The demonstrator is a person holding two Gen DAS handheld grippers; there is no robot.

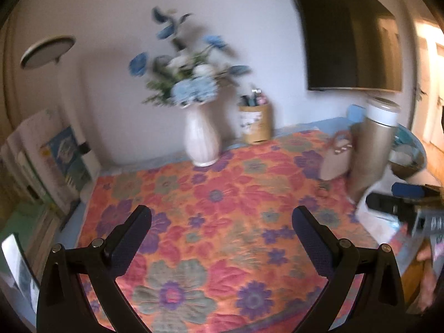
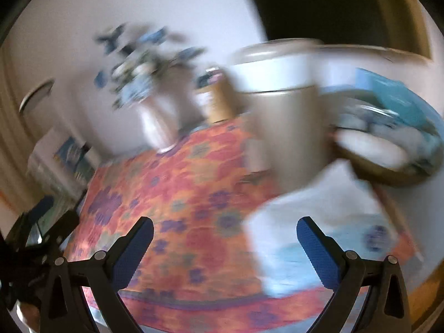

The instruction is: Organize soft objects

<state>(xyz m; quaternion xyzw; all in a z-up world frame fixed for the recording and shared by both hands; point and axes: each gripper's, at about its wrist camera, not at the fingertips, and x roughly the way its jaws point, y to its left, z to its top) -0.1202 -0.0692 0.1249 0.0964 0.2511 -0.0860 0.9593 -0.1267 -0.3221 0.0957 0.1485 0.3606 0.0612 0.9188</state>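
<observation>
Along the far edge of the table (image 1: 69, 222), which is covered by an orange floral cloth (image 1: 222, 208), stand a white vase (image 1: 202, 136) with blue flowers and, just beside it, a tan pen holder (image 1: 255, 123). At the far right corner stand a tall beige canister (image 1: 370, 149) with a white lid and a small pale bag (image 1: 334, 161) touching its left side. A dark screen (image 1: 349, 38) hangs on the wall above.

A white and light-blue folded cloth (image 2: 319, 227) lies flat on the right edge of the table, in front of the canister; its outline is blurred, so the long axis cannot be determined. A round basket (image 2: 388, 149) holding pale soft items sits behind it at the right edge.

The left gripper (image 1: 222, 230) hangs over the near middle of the cloth-covered table, fingers spread wide and empty. The right gripper (image 2: 225, 242) has its fingers spread wide, empty, with the folded cloth around its right finger (image 2: 319, 252); contact cannot be determined.
</observation>
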